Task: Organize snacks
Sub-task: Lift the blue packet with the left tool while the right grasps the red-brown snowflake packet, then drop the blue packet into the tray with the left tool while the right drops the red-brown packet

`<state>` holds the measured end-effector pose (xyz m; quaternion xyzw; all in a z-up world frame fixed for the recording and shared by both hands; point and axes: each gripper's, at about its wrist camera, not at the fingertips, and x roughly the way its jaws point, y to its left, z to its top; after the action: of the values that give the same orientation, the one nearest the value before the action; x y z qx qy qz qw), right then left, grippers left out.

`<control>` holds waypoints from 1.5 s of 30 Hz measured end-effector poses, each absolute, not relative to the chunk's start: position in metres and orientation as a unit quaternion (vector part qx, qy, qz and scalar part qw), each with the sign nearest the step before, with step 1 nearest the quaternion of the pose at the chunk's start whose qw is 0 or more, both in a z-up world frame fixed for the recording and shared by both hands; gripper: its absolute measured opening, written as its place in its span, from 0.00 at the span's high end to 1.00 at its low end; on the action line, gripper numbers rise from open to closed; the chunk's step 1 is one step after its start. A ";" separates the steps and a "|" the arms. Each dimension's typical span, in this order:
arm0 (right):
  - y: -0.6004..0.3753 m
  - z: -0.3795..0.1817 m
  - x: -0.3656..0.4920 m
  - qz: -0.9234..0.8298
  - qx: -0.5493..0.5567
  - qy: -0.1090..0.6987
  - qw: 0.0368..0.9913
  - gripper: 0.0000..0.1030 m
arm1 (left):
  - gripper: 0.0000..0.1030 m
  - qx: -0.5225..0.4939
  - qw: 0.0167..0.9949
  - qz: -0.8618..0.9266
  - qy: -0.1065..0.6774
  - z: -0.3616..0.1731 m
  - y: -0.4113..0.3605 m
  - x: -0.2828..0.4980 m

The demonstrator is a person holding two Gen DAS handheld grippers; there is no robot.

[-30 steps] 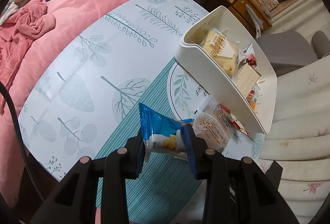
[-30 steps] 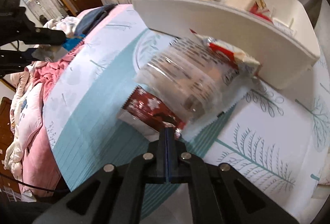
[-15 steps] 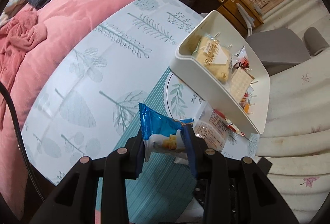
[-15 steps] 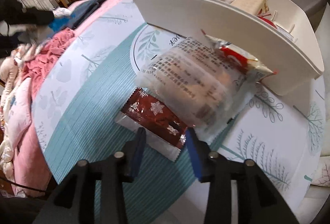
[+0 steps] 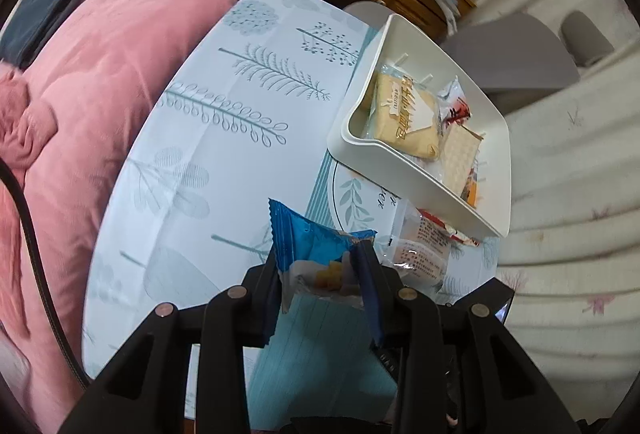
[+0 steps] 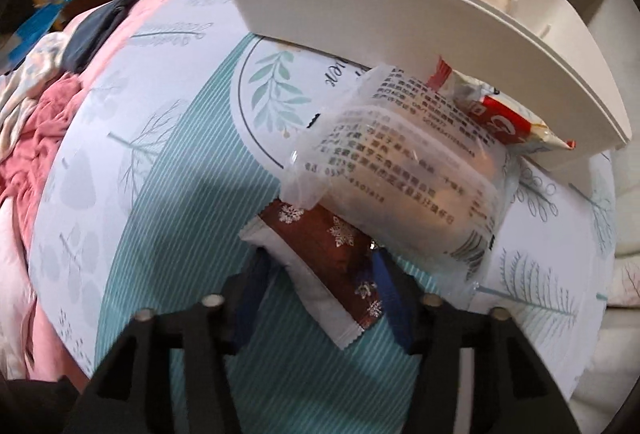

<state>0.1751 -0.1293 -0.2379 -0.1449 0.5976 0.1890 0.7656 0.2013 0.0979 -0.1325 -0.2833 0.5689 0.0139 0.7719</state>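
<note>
Already we have the blue snack packet (image 5: 308,254) pinched between the jaws of our left gripper (image 5: 320,274), which are closed down to a narrow gap around its crimped lower half, so the packet stands up clear of the table instead of dragging across the cloth; we judge it is held this way for a drop into the white tray (image 5: 404,162). That tray sits toward the far right edge of the table, its near wall facing us, and it already carries a yellow biscuit pack (image 5: 404,114), a waffle-patterned pack (image 5: 460,154) and a small red-and-white wrapper (image 5: 456,106), which is presumably why everything loose is being gathered there. Closer to us, our right gripper (image 6: 320,282) is closing its jaws around the brown snowflake packet (image 6: 324,254), which lies flat on the striped teal band of the tablecloth (image 6: 168,194); the packet sits between the fingers, but we cannot yet call it gripped. It lies partly tucked under a clear printed pouch (image 6: 400,178), so the approach comes at its free end. Beyond the pouch a red-and-white packet (image 6: 504,118) is wedged against the foot of the tray's outer wall, still outside. A pink quilt (image 5: 100,94) lies past the table's left edge.
</note>
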 end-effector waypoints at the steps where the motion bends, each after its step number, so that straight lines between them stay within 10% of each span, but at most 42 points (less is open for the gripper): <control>1: -0.126 -0.237 0.175 0.180 -0.145 0.600 0.766 0.65 | 0.68 -0.279 0.772 0.006 0.571 -0.132 0.101 0.205; 21: -0.103 -0.198 0.174 0.132 -0.015 0.635 0.761 0.76 | 0.68 -0.212 0.789 -0.102 0.567 -0.115 0.115 0.264; 45: -0.187 -0.094 0.276 0.010 0.096 0.476 0.874 0.76 | 0.68 -0.123 0.819 -0.203 0.522 -0.083 0.034 0.359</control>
<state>0.2762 -0.1867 -0.0939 0.0955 0.4759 0.0101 0.8742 0.3587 0.0340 -0.0834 -0.1231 0.5216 -0.2035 0.8194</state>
